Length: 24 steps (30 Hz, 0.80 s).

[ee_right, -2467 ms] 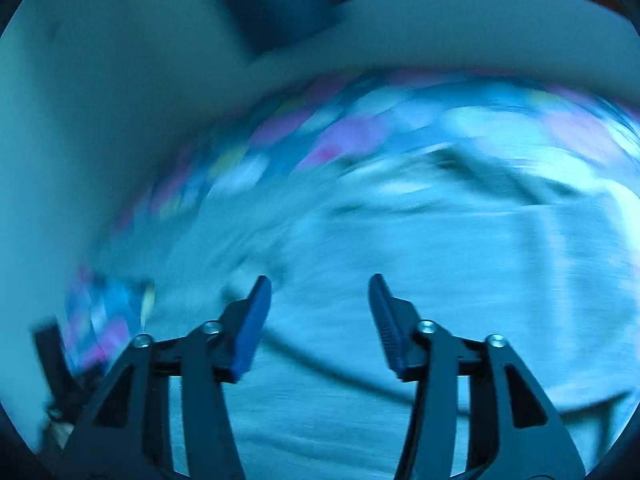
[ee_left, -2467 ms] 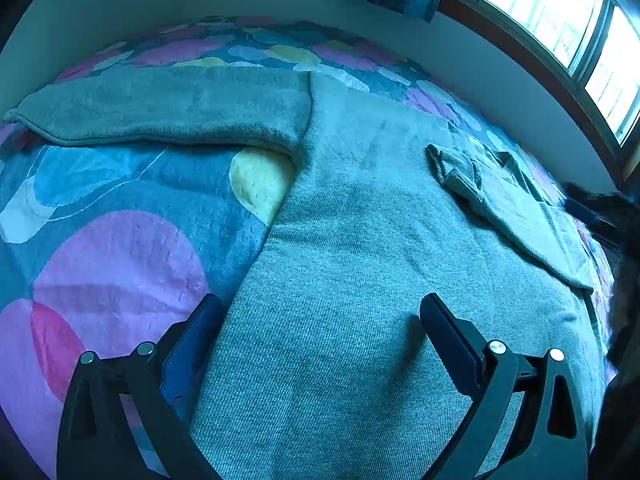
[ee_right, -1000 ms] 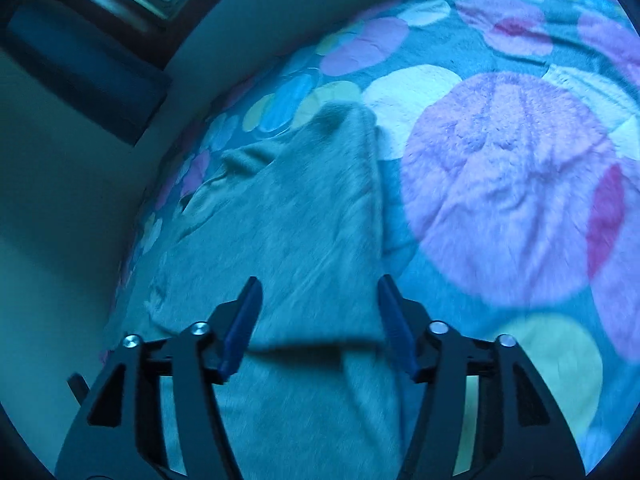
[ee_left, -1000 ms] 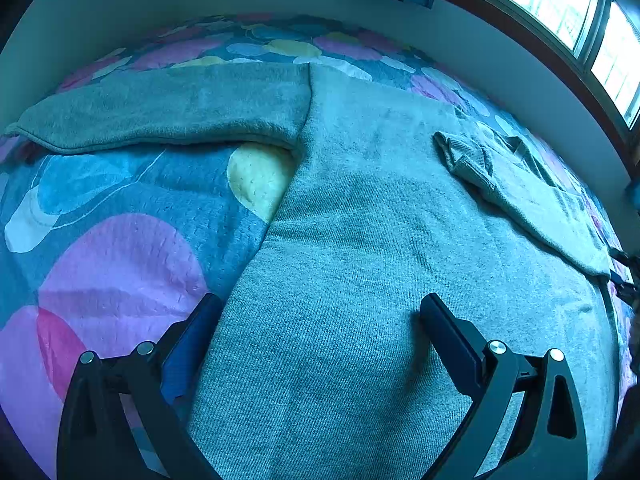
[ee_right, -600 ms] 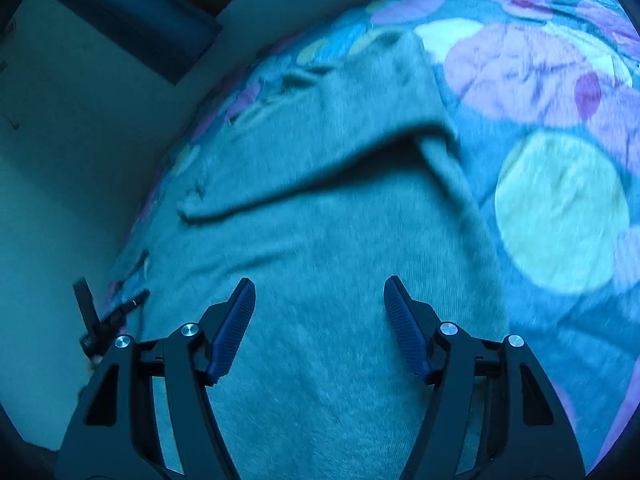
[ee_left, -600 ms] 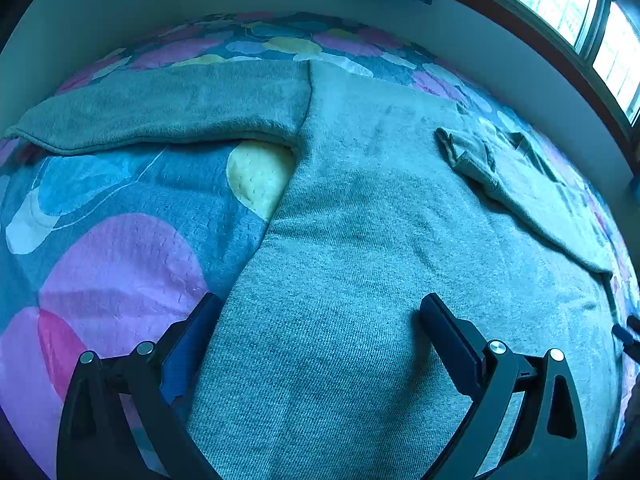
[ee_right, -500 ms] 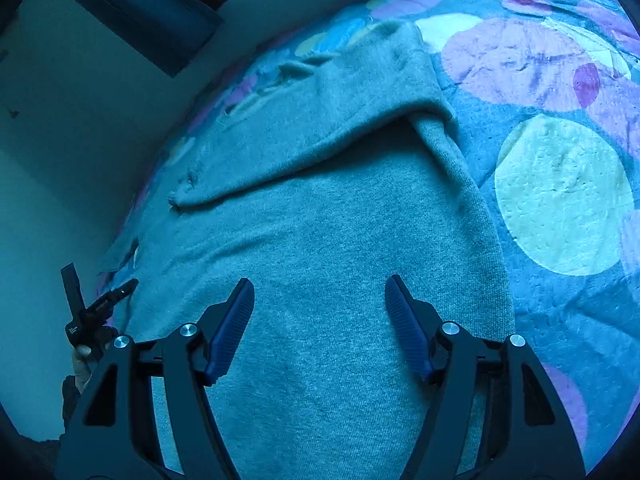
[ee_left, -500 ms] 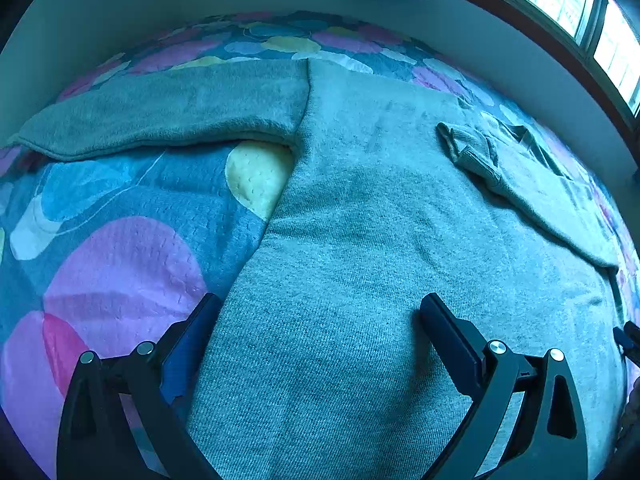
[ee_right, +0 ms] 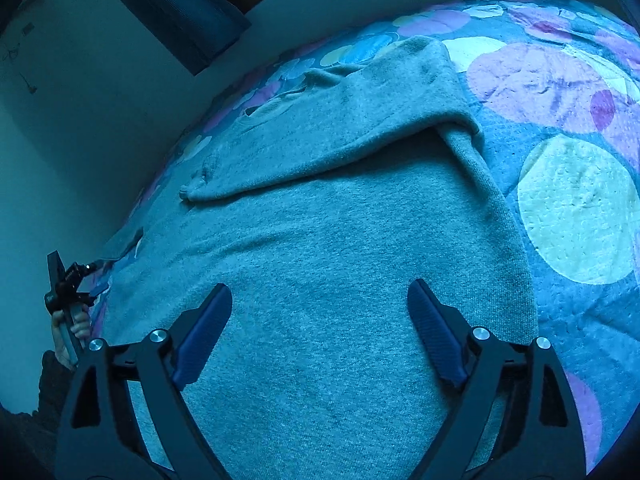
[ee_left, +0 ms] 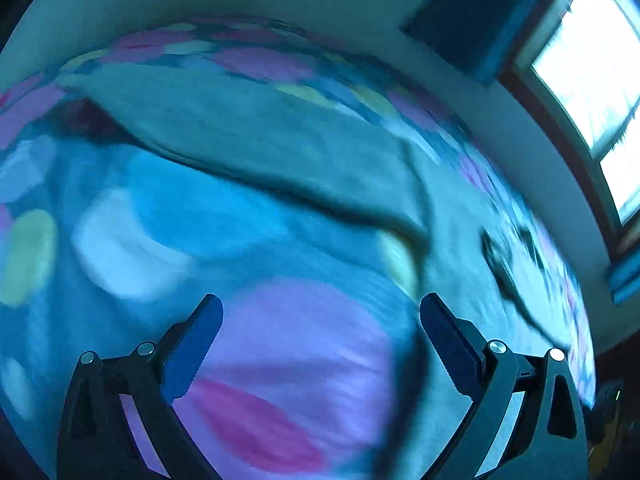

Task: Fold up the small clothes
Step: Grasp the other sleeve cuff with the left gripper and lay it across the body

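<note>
A grey knit sweater (ee_right: 340, 240) lies flat on the bed. One sleeve (ee_right: 328, 136) is folded across its chest. In the blurred left wrist view the other sleeve (ee_left: 248, 140) stretches out to the left over the bedspread. My right gripper (ee_right: 320, 320) is open and empty, hovering above the sweater's lower body. My left gripper (ee_left: 320, 328) is open and empty above the bedspread, left of the sweater's side edge (ee_left: 416, 360). It also shows small in the right wrist view (ee_right: 68, 288) at the sweater's far left side.
The bedspread (ee_right: 576, 208) is blue with large pink, yellow and white circles. A pale wall (ee_right: 80, 140) runs along the bed's far side. A bright window (ee_left: 592, 72) and a dark curtain (ee_left: 472, 12) sit above it.
My left gripper has swung left, off the sweater's body and over the bedspread; its view is now blurred. My right gripper has settled over the sweater's lower body. Both stay open.
</note>
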Each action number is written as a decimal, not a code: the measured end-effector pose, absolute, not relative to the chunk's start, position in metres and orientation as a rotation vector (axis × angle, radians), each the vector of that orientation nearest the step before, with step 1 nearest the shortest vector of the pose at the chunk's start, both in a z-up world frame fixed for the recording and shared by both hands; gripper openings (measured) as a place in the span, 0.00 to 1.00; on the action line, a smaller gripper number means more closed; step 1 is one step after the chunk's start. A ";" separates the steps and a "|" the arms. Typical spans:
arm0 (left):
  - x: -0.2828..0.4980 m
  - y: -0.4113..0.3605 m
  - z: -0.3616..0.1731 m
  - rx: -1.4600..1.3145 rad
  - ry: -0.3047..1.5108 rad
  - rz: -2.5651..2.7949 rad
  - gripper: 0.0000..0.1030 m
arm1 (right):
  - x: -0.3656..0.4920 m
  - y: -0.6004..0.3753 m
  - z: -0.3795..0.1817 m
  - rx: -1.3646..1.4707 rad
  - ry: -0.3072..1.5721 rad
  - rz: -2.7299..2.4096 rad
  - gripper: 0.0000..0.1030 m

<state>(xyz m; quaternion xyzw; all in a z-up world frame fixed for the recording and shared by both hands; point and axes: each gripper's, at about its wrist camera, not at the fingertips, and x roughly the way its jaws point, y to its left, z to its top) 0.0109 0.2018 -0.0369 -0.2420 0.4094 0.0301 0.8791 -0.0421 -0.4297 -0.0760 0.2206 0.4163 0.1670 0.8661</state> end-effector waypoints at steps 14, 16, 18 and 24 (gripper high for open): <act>0.045 0.389 -0.047 -0.849 0.699 0.241 0.72 | -0.041 -0.433 -0.078 0.489 0.860 0.359 0.88; 0.051 0.408 -0.056 -0.944 0.683 0.233 0.72 | -0.041 -0.433 -0.078 0.491 0.859 0.358 0.88; 0.056 0.423 -0.062 -1.010 0.656 0.223 0.72 | -0.041 -0.433 -0.078 0.491 0.858 0.355 0.88; 0.074 0.441 -0.067 -1.117 0.577 0.157 0.39 | -0.040 -0.433 -0.078 0.488 0.857 0.350 0.88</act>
